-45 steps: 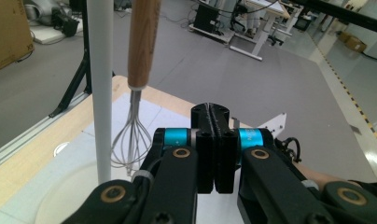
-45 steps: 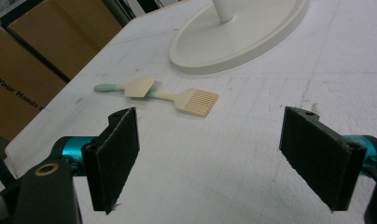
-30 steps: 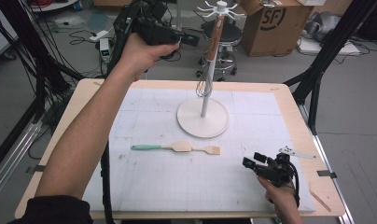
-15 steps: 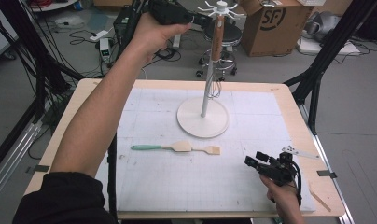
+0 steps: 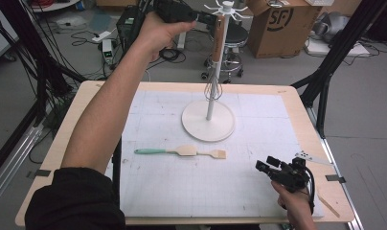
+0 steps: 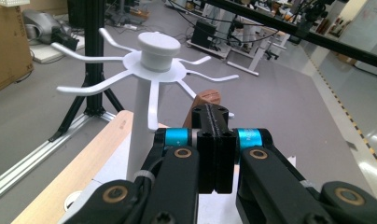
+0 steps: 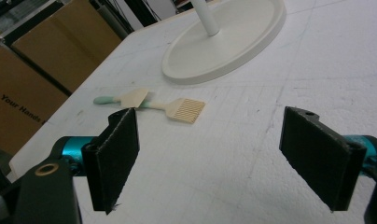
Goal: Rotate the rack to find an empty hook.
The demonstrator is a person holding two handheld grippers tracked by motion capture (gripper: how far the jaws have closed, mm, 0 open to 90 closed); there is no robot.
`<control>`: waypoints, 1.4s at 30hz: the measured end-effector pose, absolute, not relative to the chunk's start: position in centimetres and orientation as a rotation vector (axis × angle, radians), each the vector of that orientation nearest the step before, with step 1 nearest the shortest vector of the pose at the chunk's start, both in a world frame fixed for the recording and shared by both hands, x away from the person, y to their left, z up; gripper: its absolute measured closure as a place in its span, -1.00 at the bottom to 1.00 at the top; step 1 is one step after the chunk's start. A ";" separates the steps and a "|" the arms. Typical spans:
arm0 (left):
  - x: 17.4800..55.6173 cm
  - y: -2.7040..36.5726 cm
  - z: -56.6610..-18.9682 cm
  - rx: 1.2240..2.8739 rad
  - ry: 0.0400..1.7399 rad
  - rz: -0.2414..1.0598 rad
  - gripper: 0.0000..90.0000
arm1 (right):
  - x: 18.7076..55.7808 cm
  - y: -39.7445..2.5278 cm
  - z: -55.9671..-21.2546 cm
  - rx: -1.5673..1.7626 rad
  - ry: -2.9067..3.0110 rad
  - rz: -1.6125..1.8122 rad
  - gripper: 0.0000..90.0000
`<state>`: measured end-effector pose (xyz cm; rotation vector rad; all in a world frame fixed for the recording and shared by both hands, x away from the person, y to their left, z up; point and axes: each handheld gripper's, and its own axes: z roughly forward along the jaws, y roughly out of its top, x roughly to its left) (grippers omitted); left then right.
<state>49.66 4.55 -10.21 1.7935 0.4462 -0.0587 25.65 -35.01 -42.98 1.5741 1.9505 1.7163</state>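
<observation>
High view: left gripper (image 5: 201,17), jaws pressed together apparently on one wooden-handled whisk (image 5: 215,45), is hanging it at the rack (image 5: 209,120); right gripper (image 5: 270,167) is resting wide open beside two utensils (image 5: 182,151).

- You are stretching your left arm far forward and raised, holding the left gripper (image 5: 197,17) high with its jaws pressed together.
- You are keeping your right gripper (image 5: 268,166) low near you, wrist bent, jaws spread wide apart.

Smooth matt white plastic on the hook stand (image 5: 208,120). Brown wood for the whisk handle (image 6: 206,99), pale wood for the table rim (image 5: 182,86).
</observation>
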 end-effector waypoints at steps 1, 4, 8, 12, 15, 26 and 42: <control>49.8 4.8 -10.2 1.796 0.451 -0.053 1.00 | 25.7 -35.0 -43.0 1.571 1.951 1.717 -0.58; 50.1 5.4 -10.3 1.782 0.469 -0.040 1.00 | 25.7 -34.9 -43.1 1.568 1.953 1.716 -0.58; 50.5 6.2 -10.3 1.767 0.497 -0.013 1.00 | 25.8 -34.9 -43.2 1.575 1.956 1.714 -0.58; 50.8 6.4 -10.4 1.769 0.512 -0.005 1.00 | 25.8 -34.8 -43.2 1.572 1.957 1.715 -0.58; 51.0 6.3 -10.5 1.766 0.509 -0.008 1.00 | 25.8 -34.7 -43.2 1.579 1.960 1.713 -0.58; 50.2 6.0 -10.3 1.795 0.494 0.003 1.00 | 25.8 -34.5 -43.2 1.570 1.964 1.713 -0.58; 47.6 3.8 -9.8 1.817 0.422 -0.007 1.00 | 25.5 -34.3 -43.0 1.555 1.970 1.713 -0.58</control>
